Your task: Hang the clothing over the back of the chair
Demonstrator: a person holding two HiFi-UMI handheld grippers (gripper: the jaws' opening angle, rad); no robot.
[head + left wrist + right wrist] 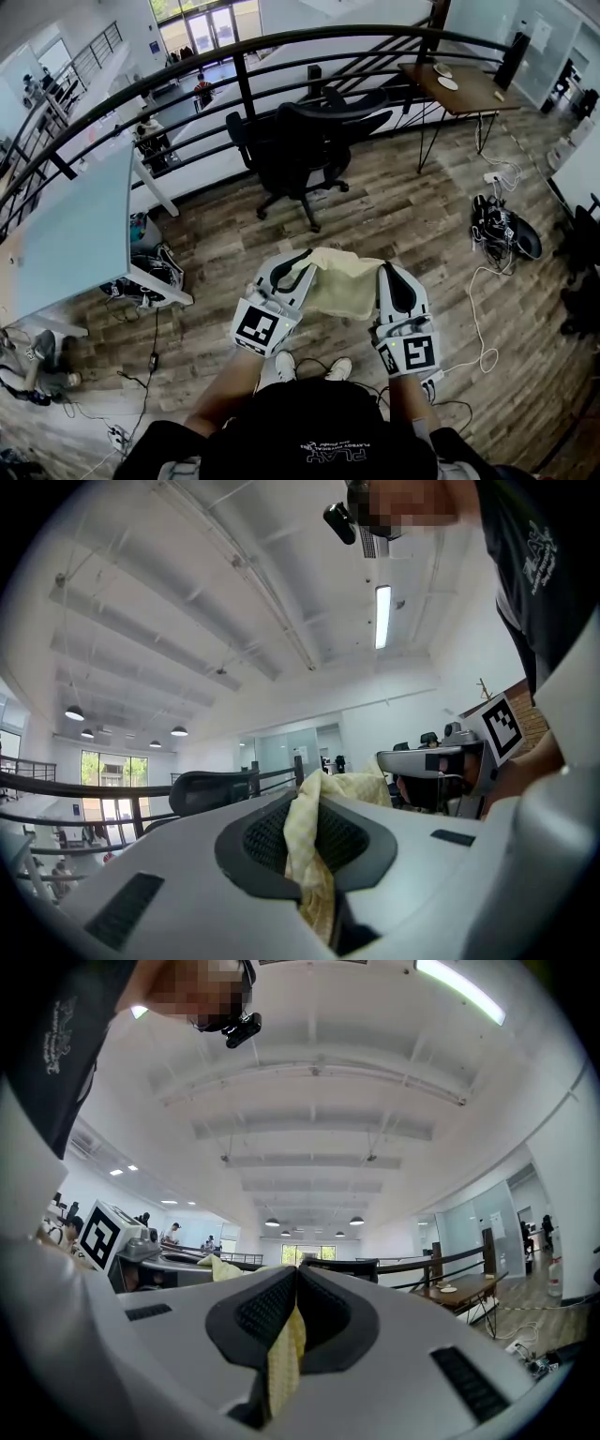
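- Wooden plank floor [403,220], with a curved black railing [246,89] on the far side and a black chair [305,141] just before it.
- Pale yellow clothing [342,281] is held up near the person, well apart from the chair, its long axis running left to right.
- Left tongs [298,267] pinch its left edge and right tongs [387,274] pinch its right edge.

The clothing [342,281] is soft, pale yellow woven cloth. The left gripper [298,264] and right gripper [389,274] have smooth matt white plastic shells with dark ribbed pads [261,1312]. The floor [403,216] is grainy matt wood.
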